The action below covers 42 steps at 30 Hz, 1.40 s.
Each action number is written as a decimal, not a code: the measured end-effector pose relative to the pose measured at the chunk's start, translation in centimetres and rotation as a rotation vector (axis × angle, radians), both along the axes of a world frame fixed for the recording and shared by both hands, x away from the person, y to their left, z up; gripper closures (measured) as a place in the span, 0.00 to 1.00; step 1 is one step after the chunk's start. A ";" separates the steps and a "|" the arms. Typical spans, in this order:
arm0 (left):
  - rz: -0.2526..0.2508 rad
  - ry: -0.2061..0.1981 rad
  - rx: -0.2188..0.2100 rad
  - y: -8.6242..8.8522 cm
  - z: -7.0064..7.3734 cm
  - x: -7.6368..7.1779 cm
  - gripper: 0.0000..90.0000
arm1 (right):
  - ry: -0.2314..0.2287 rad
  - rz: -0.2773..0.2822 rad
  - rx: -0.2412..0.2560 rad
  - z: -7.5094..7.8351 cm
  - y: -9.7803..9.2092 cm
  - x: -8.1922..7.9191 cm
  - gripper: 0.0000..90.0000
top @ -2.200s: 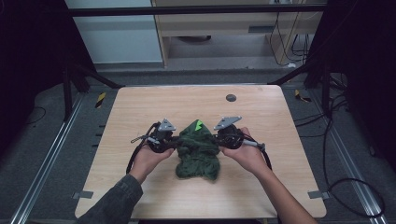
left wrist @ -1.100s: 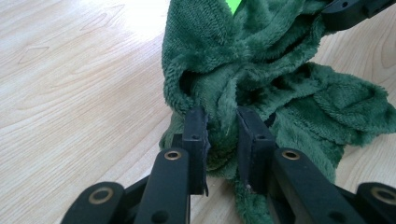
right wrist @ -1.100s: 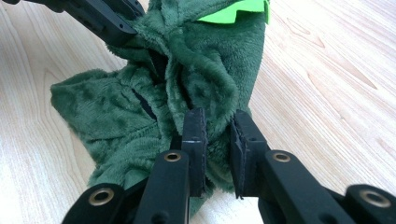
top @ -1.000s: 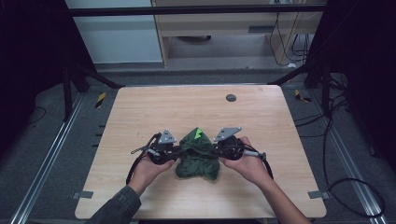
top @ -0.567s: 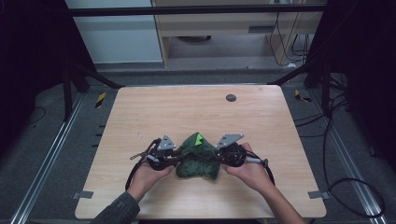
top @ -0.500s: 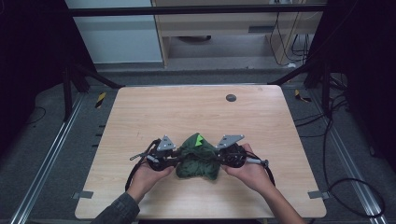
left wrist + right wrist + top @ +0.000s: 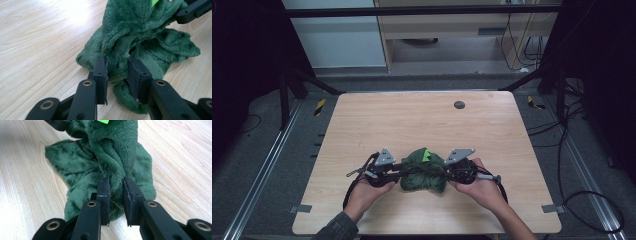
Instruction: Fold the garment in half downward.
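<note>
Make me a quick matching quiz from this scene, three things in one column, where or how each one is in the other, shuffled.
1. left tool
2. green cloth
3. dark round disc

A. lies alone on the far part of the table
B. bunched up between both hands
C. clamped on a fold at the cloth's left side

Pairs: 1-C, 2-B, 3-A

Left gripper (image 7: 117, 75) clamps green fleece cloth (image 7: 140, 37) on table (image 7: 37, 37).
</note>
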<state>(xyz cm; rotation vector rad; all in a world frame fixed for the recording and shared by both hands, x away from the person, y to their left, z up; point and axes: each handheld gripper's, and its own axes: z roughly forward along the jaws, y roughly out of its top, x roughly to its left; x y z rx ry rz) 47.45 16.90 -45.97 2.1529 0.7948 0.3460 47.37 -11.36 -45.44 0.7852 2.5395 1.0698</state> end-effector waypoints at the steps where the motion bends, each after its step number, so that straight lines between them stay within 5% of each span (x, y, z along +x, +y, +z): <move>1: 0.000 0.000 0.000 0.0 0.0 0.0 0.75 | 0.000 0.000 0.000 0.0 0.0 0.0 0.84; 21: -0.009 0.000 -0.010 -0.5 0.3 0.9 0.56 | 0.008 0.002 -0.005 -0.2 -0.4 -0.2 0.84; 42: -0.045 0.008 0.002 -0.8 -0.1 0.6 0.79 | 0.005 0.004 0.005 -0.3 -0.7 -0.8 0.83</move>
